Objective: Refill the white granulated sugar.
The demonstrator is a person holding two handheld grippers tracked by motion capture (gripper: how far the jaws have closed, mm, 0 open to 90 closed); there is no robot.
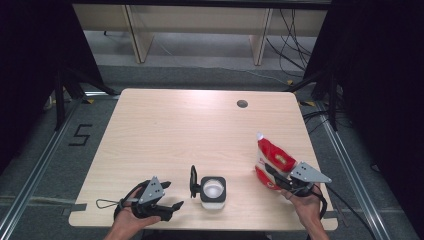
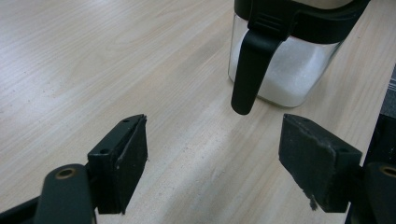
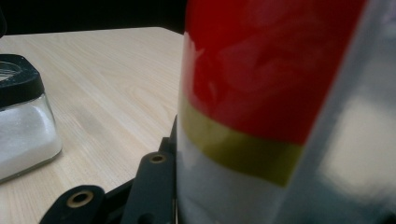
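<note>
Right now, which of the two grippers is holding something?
The right gripper, at the table's right edge: it clamps the red and white bag. The left gripper is open and empty, facing the jar.

Two forearms enter from the near edge of the view, each hand holding a two-jaw gripper low over the surface. The left gripper [image 1: 167, 196] points to the person's right, its jaws spread wide apart with nothing between them. The right gripper [image 1: 278, 176] angles forward and to the person's left, its jaws partly closed, clamping something.
</note>
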